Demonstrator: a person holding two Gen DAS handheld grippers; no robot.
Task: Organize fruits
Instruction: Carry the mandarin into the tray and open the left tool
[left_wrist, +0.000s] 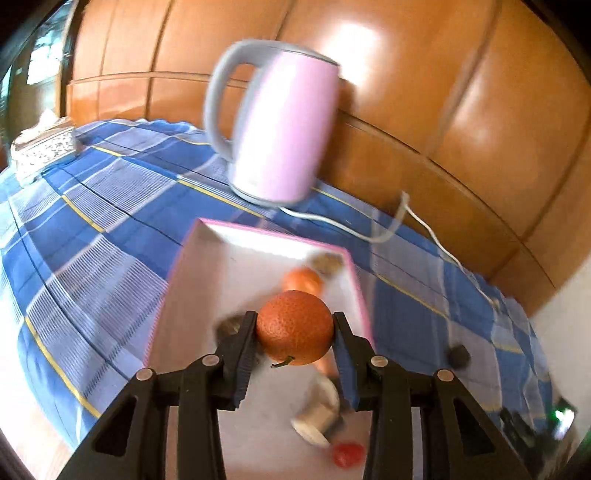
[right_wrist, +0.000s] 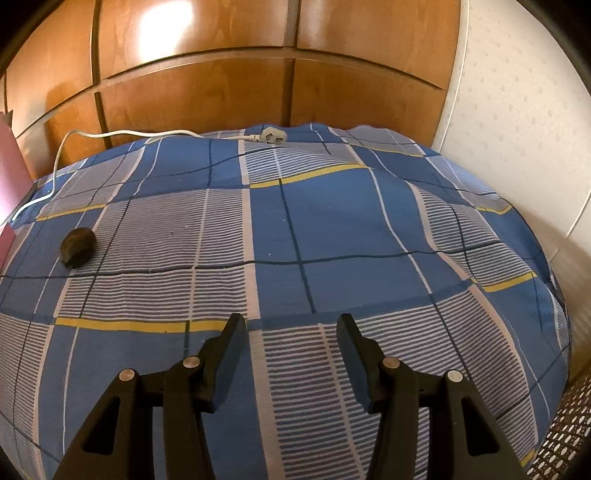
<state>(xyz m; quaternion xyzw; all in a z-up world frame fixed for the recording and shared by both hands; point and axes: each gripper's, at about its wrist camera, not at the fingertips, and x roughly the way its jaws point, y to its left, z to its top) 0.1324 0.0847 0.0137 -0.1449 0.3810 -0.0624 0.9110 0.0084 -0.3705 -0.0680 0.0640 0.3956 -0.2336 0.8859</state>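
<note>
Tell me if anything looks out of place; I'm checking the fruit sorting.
One dark round fruit lies alone on the checked cloth, outside the pink-rimmed tray where the other fruit sits. The left gripper holds an orange over that tray.

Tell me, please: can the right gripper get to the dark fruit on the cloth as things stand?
Probably yes. The right gripper is open and holds nothing, and only bare checked cloth lies between it and the dark fruit, which sits ahead to its left.
</note>
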